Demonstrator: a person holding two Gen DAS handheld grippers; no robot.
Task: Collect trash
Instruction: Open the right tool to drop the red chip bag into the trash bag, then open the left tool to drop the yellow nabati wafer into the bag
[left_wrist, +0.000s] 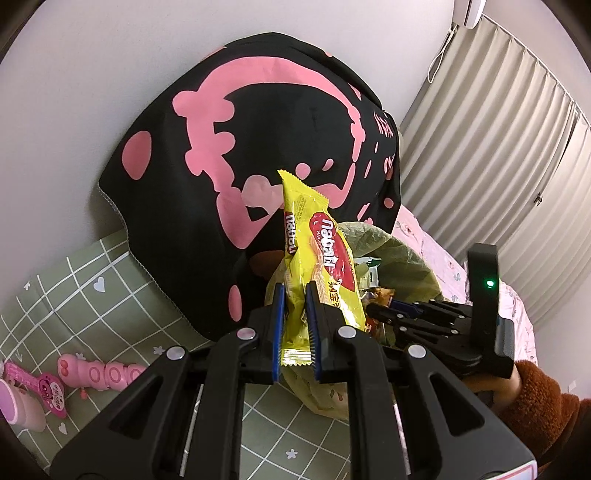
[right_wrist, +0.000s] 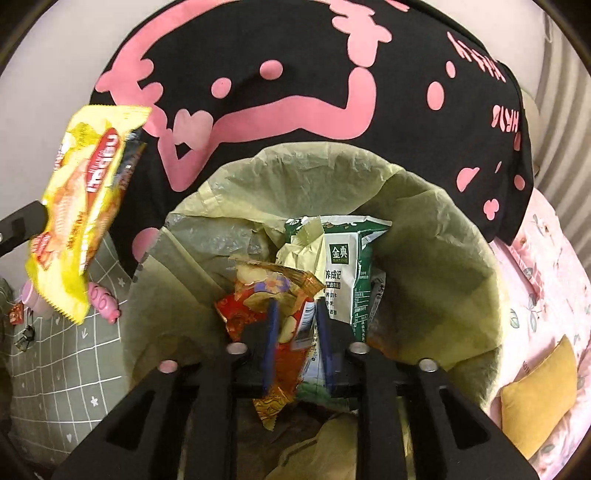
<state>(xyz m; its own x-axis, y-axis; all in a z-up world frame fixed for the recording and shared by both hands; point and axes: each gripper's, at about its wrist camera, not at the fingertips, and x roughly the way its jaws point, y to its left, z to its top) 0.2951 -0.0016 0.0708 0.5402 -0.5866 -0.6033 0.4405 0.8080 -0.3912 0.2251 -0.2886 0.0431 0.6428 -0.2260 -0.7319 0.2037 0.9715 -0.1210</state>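
My left gripper (left_wrist: 294, 291) is shut on a yellow Nabati wafer wrapper (left_wrist: 314, 254), held upright just left of the bin's rim; the wrapper also shows in the right wrist view (right_wrist: 79, 206). My right gripper (right_wrist: 294, 308) is over the open trash bin with its pale green liner (right_wrist: 424, 229), its fingers close around a red and orange snack wrapper (right_wrist: 275, 321). A green and white milk carton (right_wrist: 343, 273) lies in the bin behind it. The right gripper also shows in the left wrist view (left_wrist: 384, 308), over the bin (left_wrist: 406, 258).
A black cloth with pink print (left_wrist: 240, 147) hangs behind the bin. The green grid mat (left_wrist: 74, 295) holds a pink toy (left_wrist: 99, 374) and pink items at far left. A pink bedsheet (right_wrist: 546, 266) and yellow cushion (right_wrist: 539, 391) lie right.
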